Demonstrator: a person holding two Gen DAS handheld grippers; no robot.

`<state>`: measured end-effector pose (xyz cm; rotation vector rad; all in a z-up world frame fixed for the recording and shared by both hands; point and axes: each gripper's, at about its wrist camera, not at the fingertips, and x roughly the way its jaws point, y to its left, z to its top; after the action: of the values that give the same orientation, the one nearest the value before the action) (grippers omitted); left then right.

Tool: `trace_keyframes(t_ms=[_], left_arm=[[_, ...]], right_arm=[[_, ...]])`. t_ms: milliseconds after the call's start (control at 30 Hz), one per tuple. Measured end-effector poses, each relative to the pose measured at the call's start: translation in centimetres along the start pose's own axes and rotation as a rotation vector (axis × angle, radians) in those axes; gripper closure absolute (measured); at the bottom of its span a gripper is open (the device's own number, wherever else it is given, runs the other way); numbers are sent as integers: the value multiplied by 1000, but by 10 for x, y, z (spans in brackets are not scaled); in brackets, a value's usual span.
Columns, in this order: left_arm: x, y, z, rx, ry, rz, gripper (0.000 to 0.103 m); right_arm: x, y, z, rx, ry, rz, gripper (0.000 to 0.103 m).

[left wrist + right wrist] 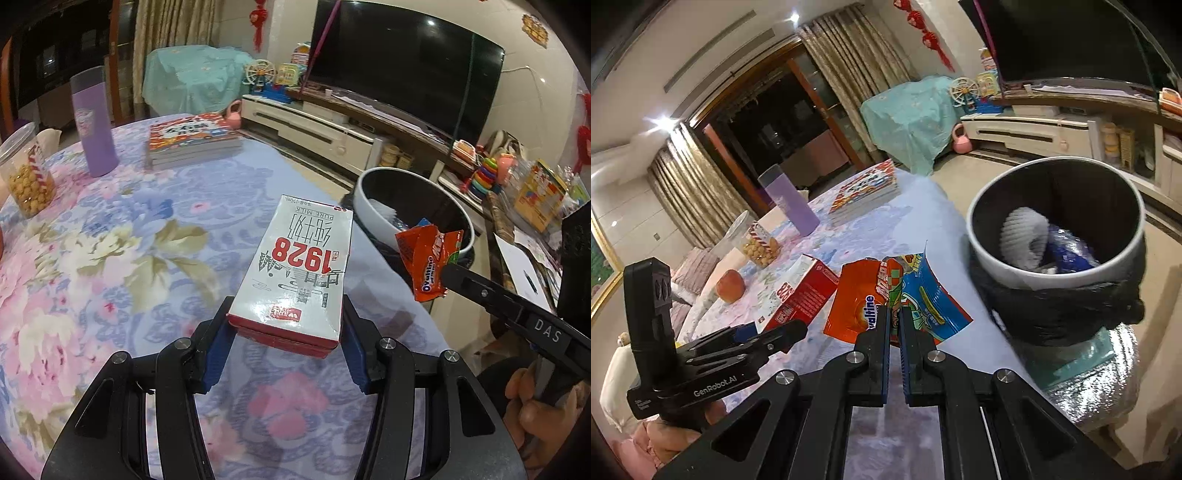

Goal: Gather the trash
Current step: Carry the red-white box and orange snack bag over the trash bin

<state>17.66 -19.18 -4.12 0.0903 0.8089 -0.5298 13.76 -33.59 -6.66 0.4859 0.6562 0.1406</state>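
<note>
floral tablecloth (pixel 110 240), trash bin (pixel 979 221), television (pixel 406 62)

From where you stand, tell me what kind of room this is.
Most likely a family living room. A large television sits on a low white media cabinet, heavy curtains frame dark glass doors, and a round table with a floral tablecloth holds children's books.

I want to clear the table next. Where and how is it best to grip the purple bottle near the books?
The purple bottle stands upright on the table, apart from the books and the snack jar. I would grip its straight middle body, coming level from the near side, fingers on either side; the round, even wall suits that.
</note>
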Motion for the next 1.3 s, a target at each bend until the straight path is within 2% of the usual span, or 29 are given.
trace_keyframes(t_ms=[500, 1300], left_arm=[[6, -37, 11, 57, -5, -49, 50], [31, -92, 39, 147, 0, -86, 50]], right_arm=[[-30, -33, 3, 44, -53, -43, 98], [-51, -70, 26, 69, -105, -94, 98]])
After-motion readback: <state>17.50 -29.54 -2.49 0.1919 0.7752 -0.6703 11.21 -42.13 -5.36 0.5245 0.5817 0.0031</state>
